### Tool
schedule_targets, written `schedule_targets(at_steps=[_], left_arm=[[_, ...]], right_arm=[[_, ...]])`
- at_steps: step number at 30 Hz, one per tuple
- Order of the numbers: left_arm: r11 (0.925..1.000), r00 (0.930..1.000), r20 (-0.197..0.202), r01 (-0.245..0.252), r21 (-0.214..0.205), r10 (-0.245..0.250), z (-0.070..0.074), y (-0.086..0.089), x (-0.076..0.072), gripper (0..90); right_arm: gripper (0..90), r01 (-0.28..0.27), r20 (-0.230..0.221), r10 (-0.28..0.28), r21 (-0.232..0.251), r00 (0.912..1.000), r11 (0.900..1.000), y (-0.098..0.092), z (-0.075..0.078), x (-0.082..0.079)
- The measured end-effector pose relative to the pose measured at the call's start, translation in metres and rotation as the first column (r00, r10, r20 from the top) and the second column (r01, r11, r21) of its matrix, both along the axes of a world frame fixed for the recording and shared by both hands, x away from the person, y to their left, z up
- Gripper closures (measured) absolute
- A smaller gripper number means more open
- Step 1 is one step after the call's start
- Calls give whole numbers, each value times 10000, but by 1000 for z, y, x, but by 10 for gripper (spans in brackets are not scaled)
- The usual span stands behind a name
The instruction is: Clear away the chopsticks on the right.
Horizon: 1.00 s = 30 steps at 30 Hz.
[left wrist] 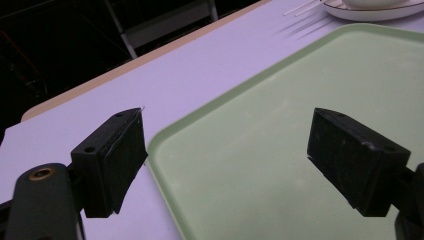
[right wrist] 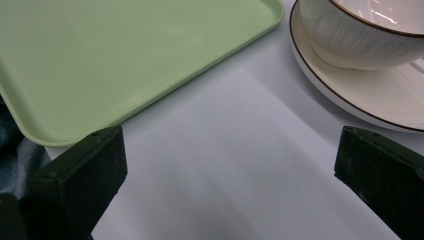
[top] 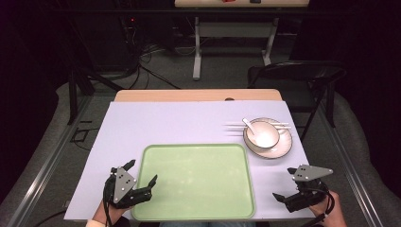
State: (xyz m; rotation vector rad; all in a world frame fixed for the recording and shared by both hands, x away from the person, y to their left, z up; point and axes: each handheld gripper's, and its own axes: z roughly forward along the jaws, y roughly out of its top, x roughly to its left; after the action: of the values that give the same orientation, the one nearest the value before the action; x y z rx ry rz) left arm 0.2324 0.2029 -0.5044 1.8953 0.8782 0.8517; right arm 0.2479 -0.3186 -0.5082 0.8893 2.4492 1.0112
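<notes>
Flat pale-green plastic tray [top: 198,182] lies bare on the lilac table covering [top: 165,123], near edge toward the person; left gripper [top: 142,182] sits at its near left corner, jaws spread wide, nothing between them; the left gripper view puts one jaw over the covering, the other over the tray floor [left wrist: 280,125], the rim running between. Right gripper [top: 283,185] rests off the tray's near right corner, apart from it, jaws equally wide and empty; the right gripper view shows bare covering [right wrist: 225,150] between them. Beyond it, a white ribbed bowl [top: 261,134] with a white spoon [top: 248,125] stands on a cream dark-rimmed plate [top: 282,147]; ribbing reads in the right gripper view [right wrist: 350,40]; high view adds pale chopsticks [top: 236,126] beside the plate.
</notes>
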Motion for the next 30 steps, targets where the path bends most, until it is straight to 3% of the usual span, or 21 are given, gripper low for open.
schedule_targets(at_steps=[7,8,14,21,30], left_arm=[[10000,10000,36,9,-10,-9,0,0,0,155],[10000,10000,36,9,-10,-9,0,0,0,155],[10000,10000,36,9,-10,-9,0,0,0,155],[10000,10000,18,-5,7,5,0,0,0,155],[10000,10000,23,-7,12,7,0,-2,1,155]], right_arm=[[0,-113,-374,109,-99,9992,9999,-1,3,5],[0,-383,-774,364,-231,9963,9990,-3,9,12],[0,-383,-774,364,-231,9963,9990,-3,9,12],[0,-800,-852,756,-491,9935,9956,-7,26,31],[0,-953,-862,890,-723,9923,9928,-10,41,55]])
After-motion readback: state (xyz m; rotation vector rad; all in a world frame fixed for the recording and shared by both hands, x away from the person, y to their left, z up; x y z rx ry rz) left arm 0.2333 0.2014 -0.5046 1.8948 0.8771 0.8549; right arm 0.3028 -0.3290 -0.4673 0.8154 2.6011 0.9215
